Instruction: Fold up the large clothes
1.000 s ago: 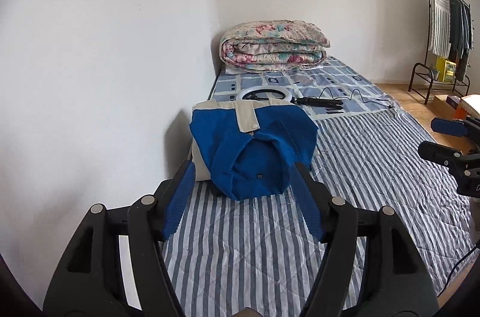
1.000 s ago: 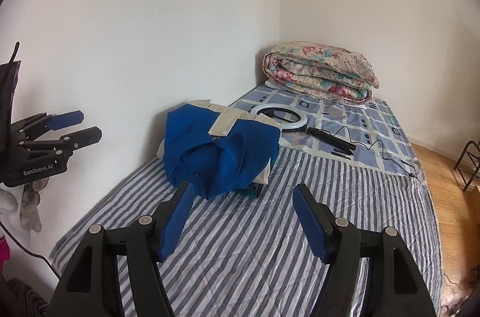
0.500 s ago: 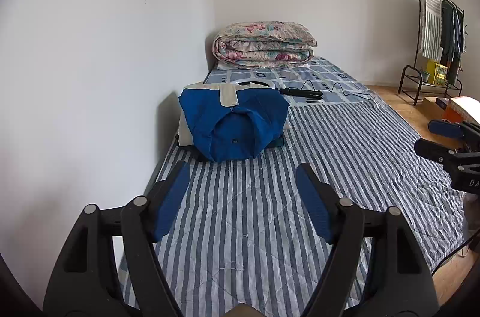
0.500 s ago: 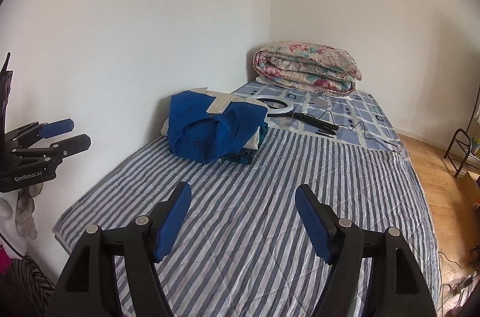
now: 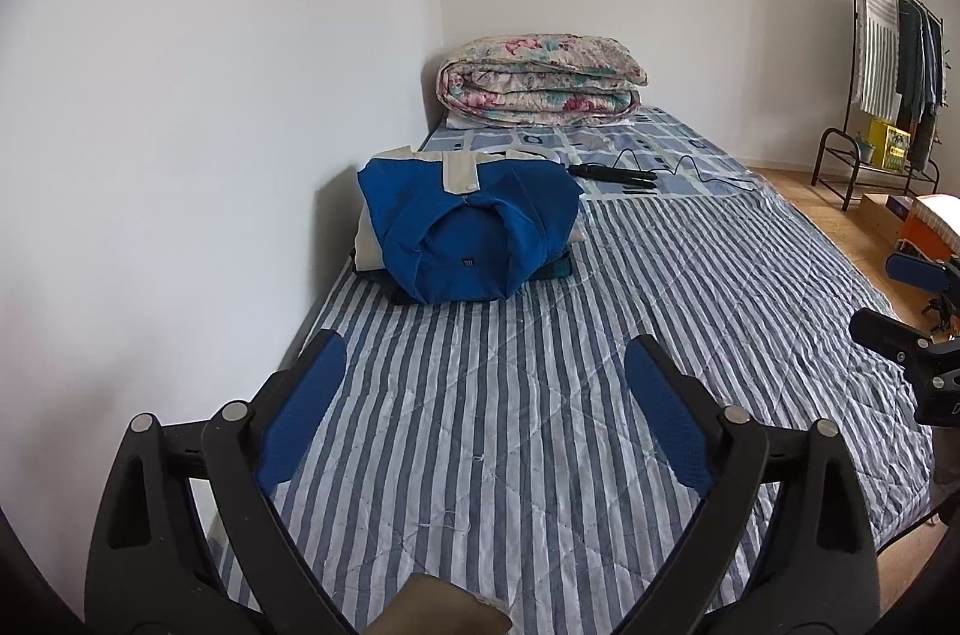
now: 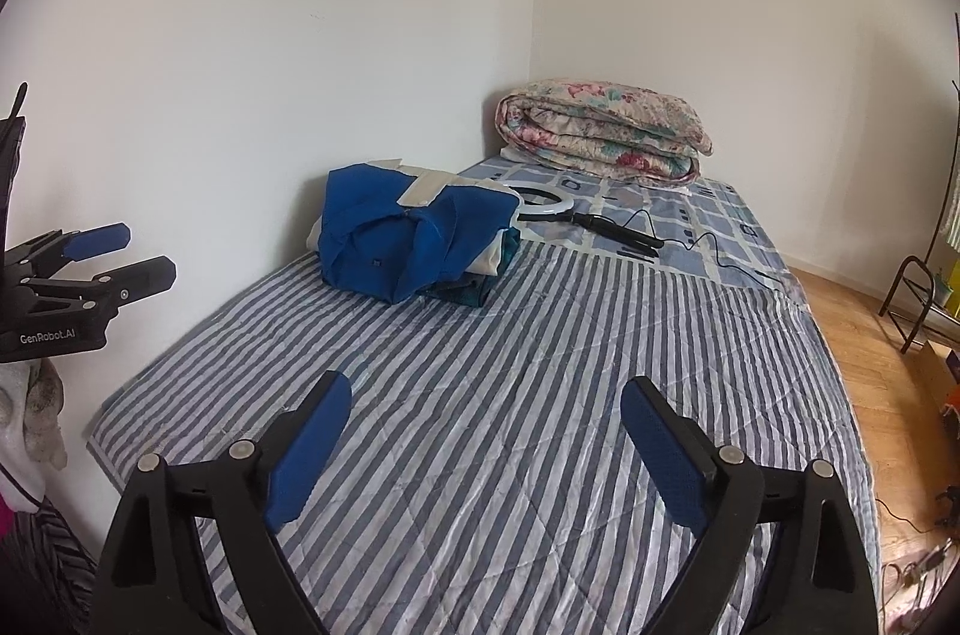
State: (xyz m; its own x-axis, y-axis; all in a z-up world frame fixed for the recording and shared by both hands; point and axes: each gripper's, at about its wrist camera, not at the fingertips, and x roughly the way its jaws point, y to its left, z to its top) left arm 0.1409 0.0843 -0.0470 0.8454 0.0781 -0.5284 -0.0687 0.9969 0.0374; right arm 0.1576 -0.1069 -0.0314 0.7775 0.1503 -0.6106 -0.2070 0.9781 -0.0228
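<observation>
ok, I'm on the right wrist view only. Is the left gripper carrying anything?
Observer: No. The left gripper has its jaws wide open, with only the striped bedspread visible between them.
Operator: I get a sliver of a rack at my right edge. What's on it?
Observer: The clothes rack has a striped cloth and dark garments hanging on it, with a yellow box on its lower shelf.
Operator: Any more fabric near the left side?
Observer: An olive-brown fabric edge shows at the bottom of the left wrist view, below the jaws. I can't tell what it is.
</observation>
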